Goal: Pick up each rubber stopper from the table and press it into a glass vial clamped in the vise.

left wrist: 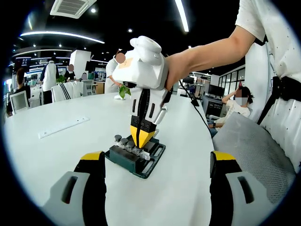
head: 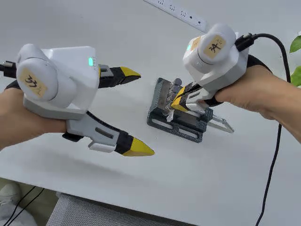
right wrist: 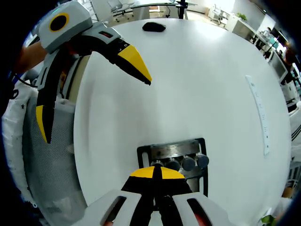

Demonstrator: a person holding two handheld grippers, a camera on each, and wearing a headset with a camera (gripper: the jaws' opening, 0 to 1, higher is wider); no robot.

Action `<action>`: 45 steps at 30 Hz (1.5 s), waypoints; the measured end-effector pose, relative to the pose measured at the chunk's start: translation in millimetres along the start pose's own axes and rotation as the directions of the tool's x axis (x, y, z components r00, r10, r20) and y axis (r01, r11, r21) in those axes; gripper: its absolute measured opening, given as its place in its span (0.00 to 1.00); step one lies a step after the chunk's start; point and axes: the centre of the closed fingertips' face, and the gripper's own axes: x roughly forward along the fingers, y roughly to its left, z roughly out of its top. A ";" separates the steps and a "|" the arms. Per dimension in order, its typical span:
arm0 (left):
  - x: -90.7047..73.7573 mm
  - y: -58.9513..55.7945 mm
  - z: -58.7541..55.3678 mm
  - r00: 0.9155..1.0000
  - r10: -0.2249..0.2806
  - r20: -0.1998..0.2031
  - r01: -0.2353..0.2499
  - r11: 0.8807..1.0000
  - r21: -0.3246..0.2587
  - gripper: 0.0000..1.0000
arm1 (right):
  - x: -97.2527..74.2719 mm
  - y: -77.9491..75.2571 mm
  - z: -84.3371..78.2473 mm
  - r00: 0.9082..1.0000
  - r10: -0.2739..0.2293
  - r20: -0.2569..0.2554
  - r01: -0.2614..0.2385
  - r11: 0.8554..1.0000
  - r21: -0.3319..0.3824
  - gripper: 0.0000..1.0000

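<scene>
A dark green vise (head: 175, 123) stands on the white table (head: 94, 28) and clamps a row of several glass vials (right wrist: 188, 163) with grey stoppers (left wrist: 123, 140) in their mouths. My right gripper (head: 177, 103) is shut, its yellow tips right over the near end of the row, seemingly touching it; I see nothing between them. The same shows in the right gripper view (right wrist: 157, 172) and the left gripper view (left wrist: 142, 136). My left gripper (head: 137, 112) hovers wide open to the left of the vise (left wrist: 138, 162), holding nothing.
A white power strip (head: 181, 13) lies at the table's far edge. A black cable (head: 277, 141) trails from the right gripper across the right side. The table's front edge (head: 141, 207) is close. A small black object (right wrist: 154, 27) lies far across the table.
</scene>
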 end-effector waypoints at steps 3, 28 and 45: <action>1.5 -1.9 -0.4 1.000 -0.006 -0.009 0.006 1.000 0.006 0.92 | -0.2 -1.3 0.6 1.000 -0.012 0.007 0.012 1.000 -0.005 0.00; -2.7 -3.8 2.2 0.998 -0.007 -0.061 0.008 1.000 0.027 0.92 | -15.7 -10.2 -4.5 0.972 -0.108 0.206 0.079 0.986 0.145 0.00; -3.5 -5.9 0.0 0.994 -0.013 -0.111 0.018 0.999 0.048 0.94 | -43.7 -6.8 -28.1 0.930 -0.190 0.314 0.101 0.955 0.280 0.00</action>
